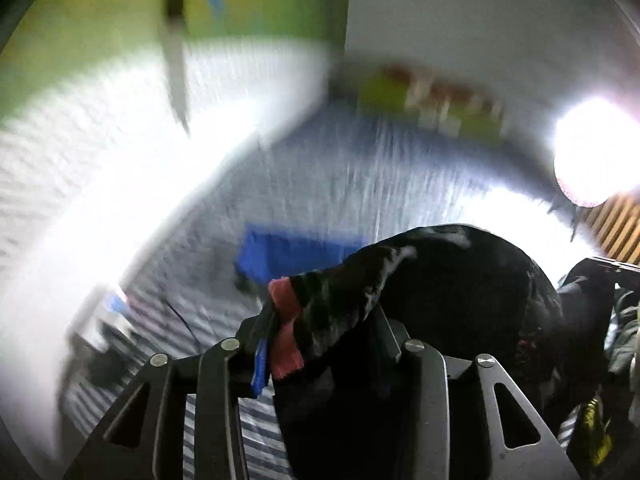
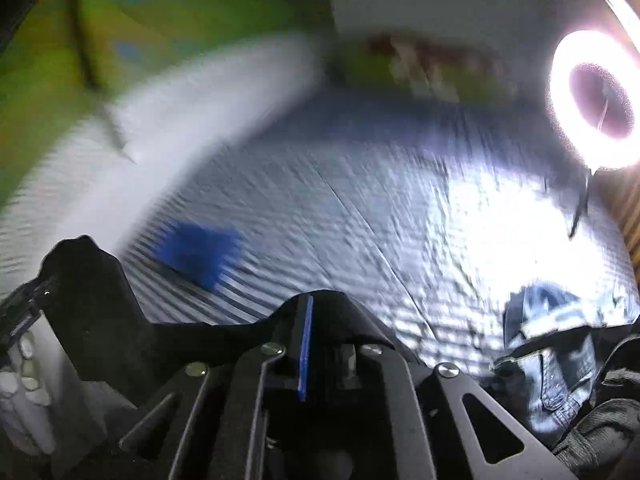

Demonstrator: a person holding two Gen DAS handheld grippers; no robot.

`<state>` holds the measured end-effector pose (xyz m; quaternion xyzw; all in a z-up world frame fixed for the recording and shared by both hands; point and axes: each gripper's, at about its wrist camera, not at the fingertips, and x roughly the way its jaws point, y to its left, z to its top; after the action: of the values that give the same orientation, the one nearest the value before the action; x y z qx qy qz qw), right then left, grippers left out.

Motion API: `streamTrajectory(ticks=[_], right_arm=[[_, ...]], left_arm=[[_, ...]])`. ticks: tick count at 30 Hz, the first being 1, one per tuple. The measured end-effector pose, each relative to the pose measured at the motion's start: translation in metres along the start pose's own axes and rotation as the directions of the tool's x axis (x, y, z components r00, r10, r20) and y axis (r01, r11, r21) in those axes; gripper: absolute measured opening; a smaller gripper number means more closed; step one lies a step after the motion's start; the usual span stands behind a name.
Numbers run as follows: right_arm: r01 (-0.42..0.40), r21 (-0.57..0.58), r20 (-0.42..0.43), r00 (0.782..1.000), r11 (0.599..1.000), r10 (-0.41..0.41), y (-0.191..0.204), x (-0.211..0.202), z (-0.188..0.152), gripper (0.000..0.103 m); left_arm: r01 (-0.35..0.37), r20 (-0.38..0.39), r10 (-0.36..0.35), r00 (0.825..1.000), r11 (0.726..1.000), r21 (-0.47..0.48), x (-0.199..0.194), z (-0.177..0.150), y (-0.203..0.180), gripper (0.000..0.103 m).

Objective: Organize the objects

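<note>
Only the left wrist view shows the left gripper (image 1: 320, 320) clenched on a black garment (image 1: 420, 288) with a red tag, at lower centre. The right gripper (image 2: 316, 320) is closed on nothing; denim clothing (image 2: 560, 364) lies at its lower right, a blue object (image 2: 196, 252) at its upper left on the striped sheet (image 2: 360, 208).

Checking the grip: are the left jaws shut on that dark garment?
Shut: the left gripper pinches the dark garment at its red tab.

Both wrist views low over shared striped bedsheet (image 1: 340, 184), facing ring light (image 2: 596, 100).
</note>
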<state>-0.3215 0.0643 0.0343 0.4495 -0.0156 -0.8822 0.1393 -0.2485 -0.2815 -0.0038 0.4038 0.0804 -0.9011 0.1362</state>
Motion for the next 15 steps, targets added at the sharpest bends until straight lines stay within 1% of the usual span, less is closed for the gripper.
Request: streamTrajectory(ticks=[1,2,3,5,6,7,9,10,11,12,14,15], right_arm=[[-0.002,0.041,-0.06,0.998,0.999,0.004,-0.013,0.025,0.001,0.011],[-0.004,0.066,-0.08,0.997,0.998,0.009,-0.021,0.036,-0.001,0.015],[-0.001,0.093,-0.083,0.997,0.996,0.008,-0.031,0.044,-0.004,0.019],[-0.038,0.116,-0.076,0.996,0.993,0.047,-0.045,0.045,-0.011,0.042],[-0.068,0.125,-0.073,0.994,0.99,0.078,-0.052,0.043,-0.015,0.044],[-0.085,0.14,-0.064,0.993,0.986,0.095,-0.062,0.04,-0.019,0.044],[-0.116,0.17,-0.044,0.991,0.979,0.125,-0.077,0.031,-0.029,0.045],[-0.13,0.179,-0.035,0.99,0.975,0.139,-0.085,0.025,-0.035,0.048],[-0.122,0.182,-0.029,0.991,0.976,0.13,-0.093,0.02,-0.04,0.05],[-0.104,0.179,-0.022,0.994,0.978,0.11,-0.099,0.015,-0.048,0.051],[-0.077,0.151,-0.022,0.996,0.985,0.081,-0.11,0.004,-0.07,0.056],[-0.062,0.14,-0.025,0.997,0.988,0.066,-0.113,0.001,-0.079,0.057]], left_arm=[[-0.011,-0.064,0.011,0.998,1.0,-0.006,0.028,-0.003,-0.001,0.05],[-0.017,-0.09,0.017,0.996,1.0,-0.002,0.048,-0.004,-0.002,0.051],[-0.021,-0.098,0.021,0.995,1.0,-0.008,0.059,-0.009,-0.003,0.052],[-0.013,-0.087,0.011,0.996,1.0,-0.018,0.068,-0.022,-0.007,0.066],[0.0,-0.083,-0.001,0.997,1.0,-0.021,0.068,-0.027,-0.007,0.069],[0.01,-0.075,-0.012,0.997,0.999,-0.032,0.059,-0.036,-0.007,0.073],[0.041,-0.055,-0.045,0.997,0.996,-0.074,0.05,-0.048,-0.003,0.075],[0.048,-0.045,-0.052,0.998,0.994,-0.097,0.046,-0.052,0.003,0.076],[0.059,-0.032,-0.063,0.997,0.99,-0.128,0.031,-0.058,0.01,0.078],[0.075,-0.017,-0.079,0.997,0.984,-0.162,0.026,-0.068,0.015,0.08],[0.105,0.003,-0.107,0.994,0.971,-0.213,0.025,-0.084,0.035,0.08],[0.102,0.0,-0.105,0.995,0.968,-0.229,0.027,-0.092,0.038,0.08]])
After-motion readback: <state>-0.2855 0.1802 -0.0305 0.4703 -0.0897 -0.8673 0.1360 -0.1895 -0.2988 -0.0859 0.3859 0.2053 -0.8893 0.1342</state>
